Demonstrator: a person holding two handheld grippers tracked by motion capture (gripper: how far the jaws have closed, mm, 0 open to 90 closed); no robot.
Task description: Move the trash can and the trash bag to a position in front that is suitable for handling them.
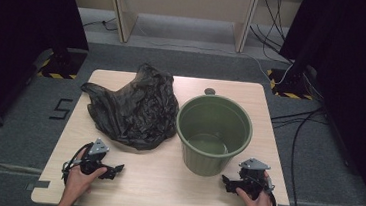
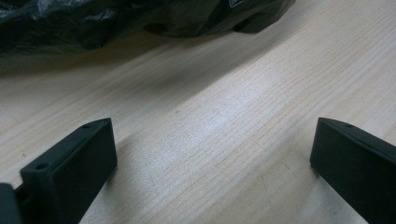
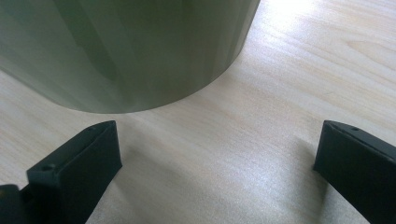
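A crumpled black plastic bag [image 1: 138, 106] lies on the left half of the wooden table [image 1: 164, 181]. To its right stands an upright olive-green bin [image 1: 213, 133], with nothing inside. My left gripper [image 1: 117, 169] rests on the table near the front left, open, with bare wood between its jaws; the bag [image 2: 116, 21] lies just beyond them. My right gripper [image 1: 225, 181] rests at the front right, open and holding nothing, and the bin's wall [image 3: 126, 51] rises close ahead of it.
The table ends just behind the hands at the front edge. A small dark round disc [image 1: 210, 91] sits at the table's far edge behind the bin. Cables [image 1: 290, 117] and black stands surround the table on the grey floor.
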